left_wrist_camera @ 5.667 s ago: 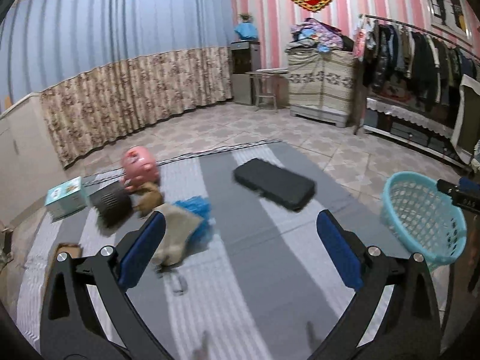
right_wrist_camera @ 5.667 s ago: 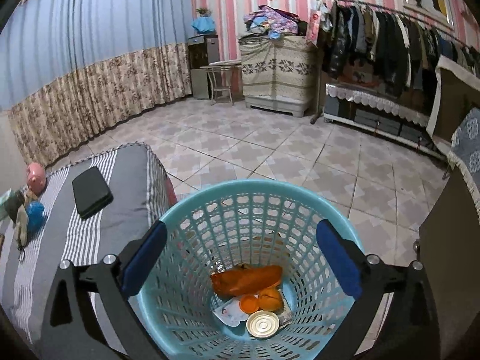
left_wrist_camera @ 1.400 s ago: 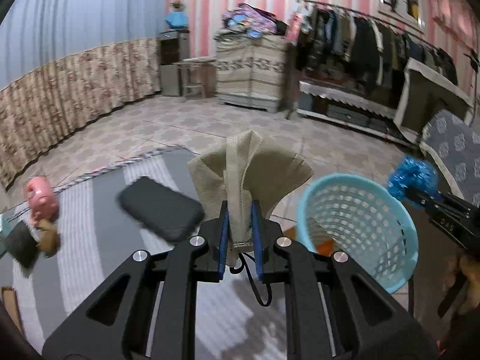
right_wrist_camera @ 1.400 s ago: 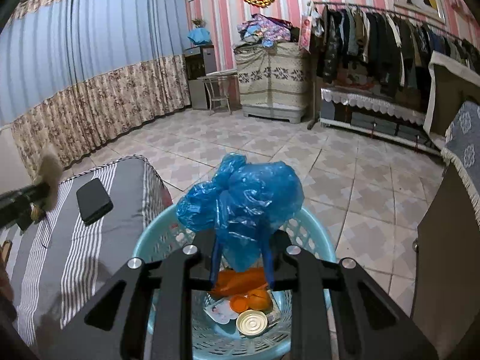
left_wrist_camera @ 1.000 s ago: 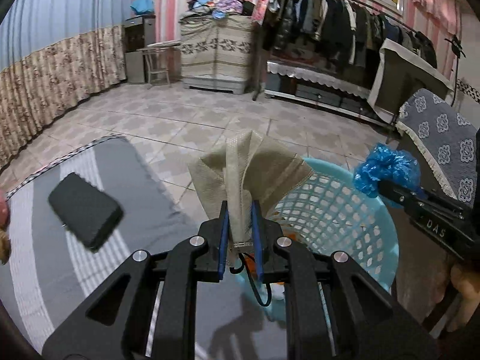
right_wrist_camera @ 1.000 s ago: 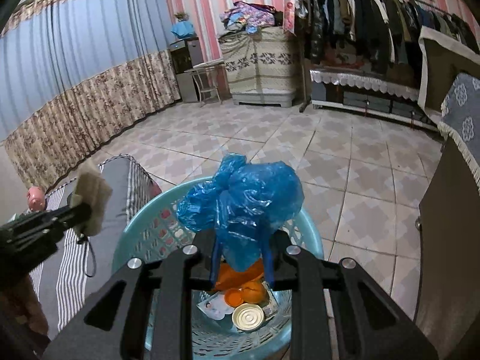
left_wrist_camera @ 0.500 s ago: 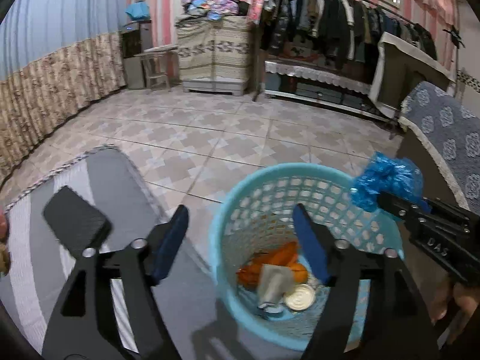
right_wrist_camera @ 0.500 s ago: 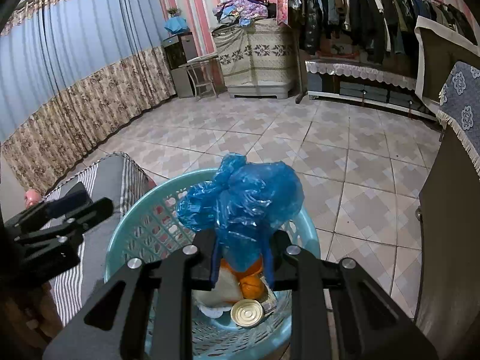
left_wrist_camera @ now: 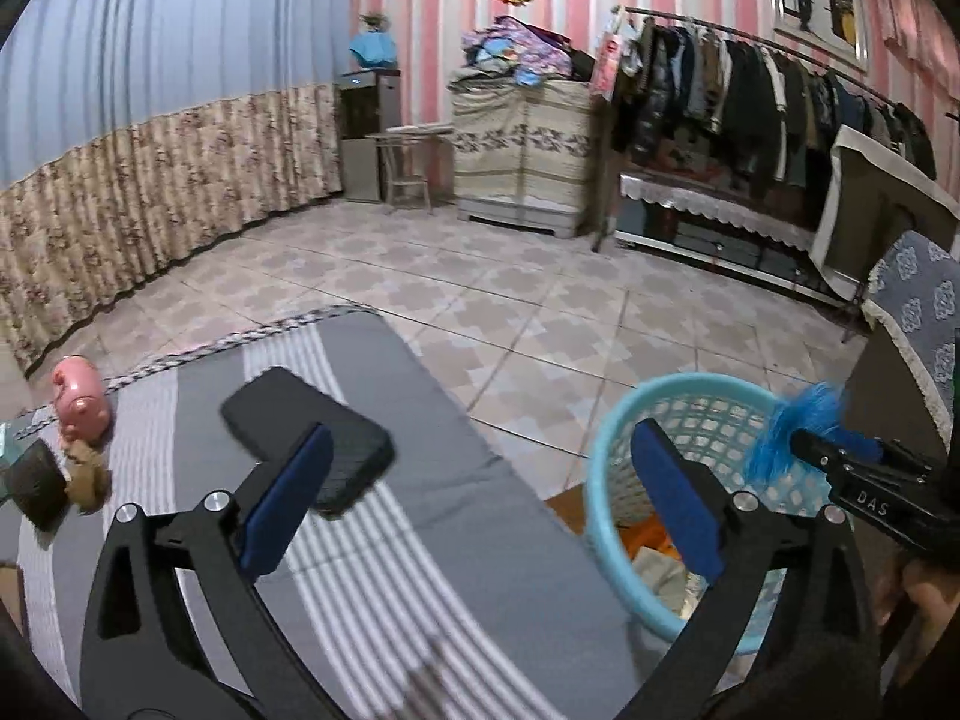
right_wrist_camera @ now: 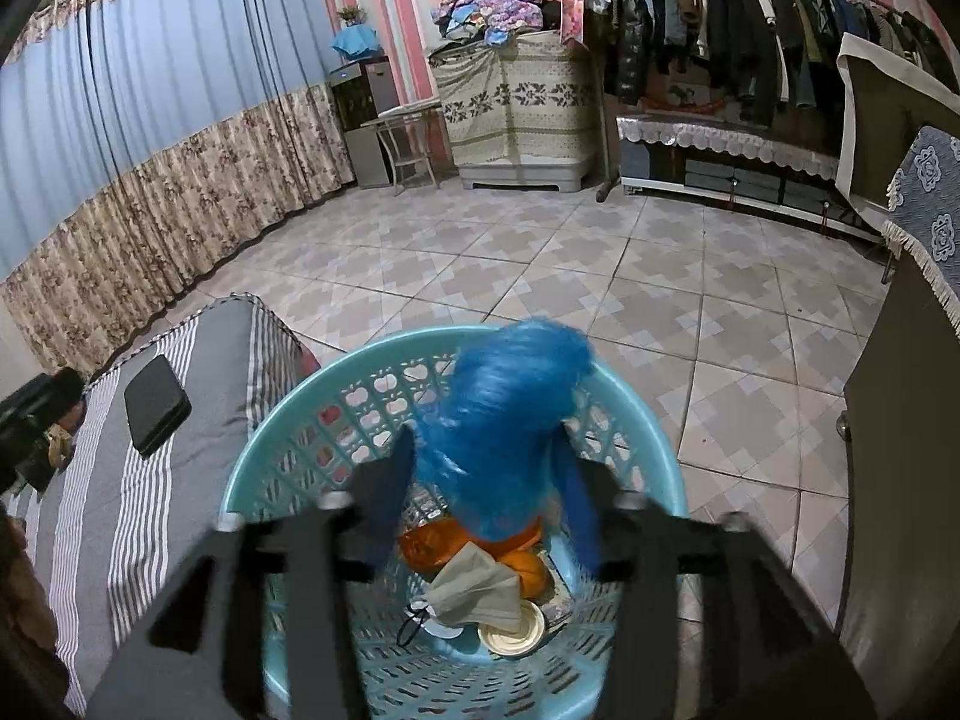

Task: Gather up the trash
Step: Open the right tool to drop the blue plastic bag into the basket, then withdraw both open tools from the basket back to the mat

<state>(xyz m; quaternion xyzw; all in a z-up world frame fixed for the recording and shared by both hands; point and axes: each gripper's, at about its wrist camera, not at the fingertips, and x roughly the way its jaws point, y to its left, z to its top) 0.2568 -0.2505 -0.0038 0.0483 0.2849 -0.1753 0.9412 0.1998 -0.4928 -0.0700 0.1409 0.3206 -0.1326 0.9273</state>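
Blue plastic bag point(right_wrist_camera: 510, 414), motion-blurred, sits between my right hand-held gripper's point(right_wrist_camera: 489, 498) opening jaws above the turquoise basket point(right_wrist_camera: 288, 444); I can't tell whether the pads still touch it. Below lie a beige face mask point(right_wrist_camera: 474, 591), orange wrapper and tin lid, partly hidden. My left hand-held gripper point(left_wrist_camera: 480, 504) gapes wide, empty, over the striped bed point(left_wrist_camera: 456, 480); beyond lies a black case point(left_wrist_camera: 306, 426).
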